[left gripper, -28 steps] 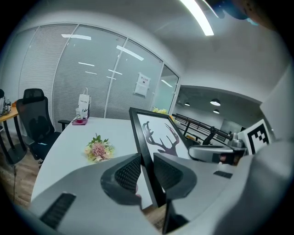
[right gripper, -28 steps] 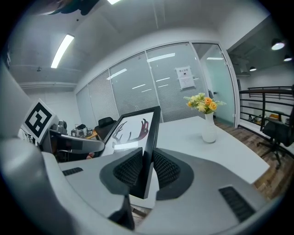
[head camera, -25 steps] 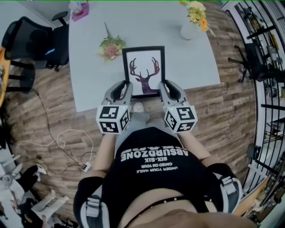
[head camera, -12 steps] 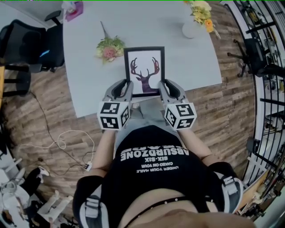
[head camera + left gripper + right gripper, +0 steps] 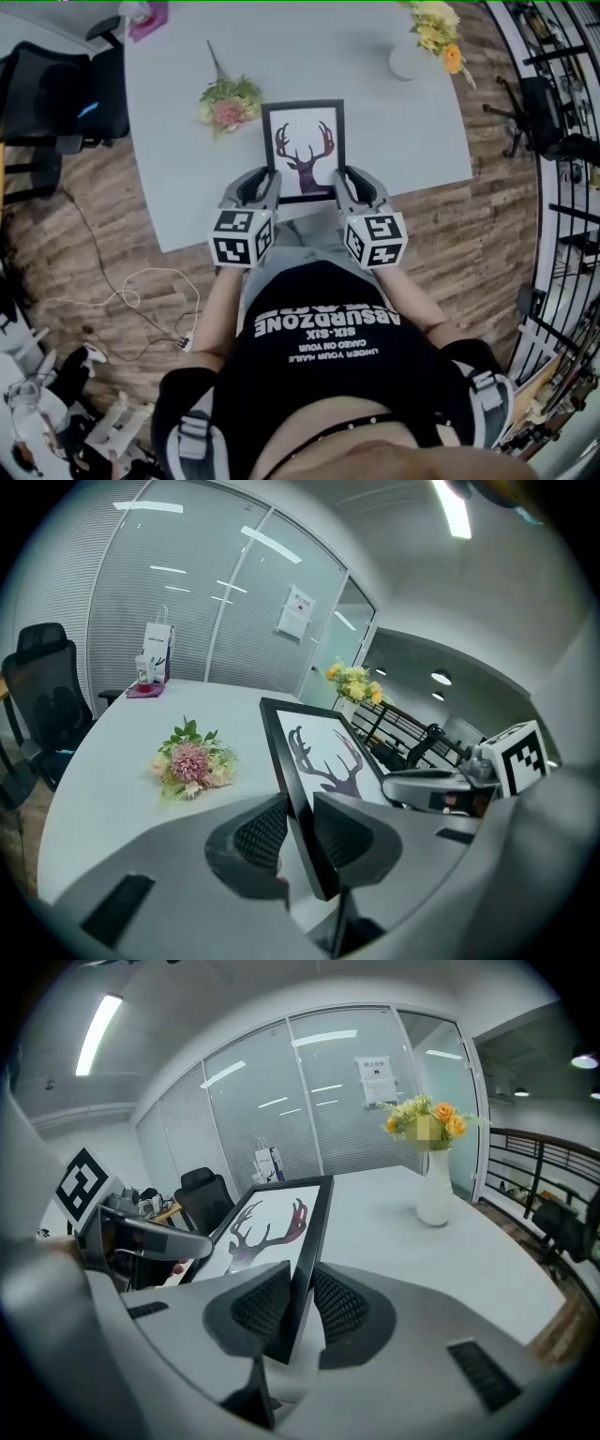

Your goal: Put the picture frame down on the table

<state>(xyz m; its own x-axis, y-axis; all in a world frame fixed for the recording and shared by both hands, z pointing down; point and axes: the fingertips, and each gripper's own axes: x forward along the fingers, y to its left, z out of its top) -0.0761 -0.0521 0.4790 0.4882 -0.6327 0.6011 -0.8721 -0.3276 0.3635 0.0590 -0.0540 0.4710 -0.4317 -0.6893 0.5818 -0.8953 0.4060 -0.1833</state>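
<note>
1. Grey desk (image 5: pixel 394 122), wide and pale, carries everything below.
2. Black picture frame (image 5: pixel 303 150) with a deer-head print is held tilted over the desk's near edge. Whether it touches the desk is unclear.
3. Left hand-held gripper (image 5: pixel 263 184) pinches the frame's left side near the bottom corner. Right hand-held gripper (image 5: pixel 344 182) pinches the right side the same way.
4. White vase (image 5: pixel 409 60) of yellow and orange flowers stands far right, well apart from the frame.
5. Pink flower bunch (image 5: pixel 228 101) lies just left of the frame's far corner.
</note>
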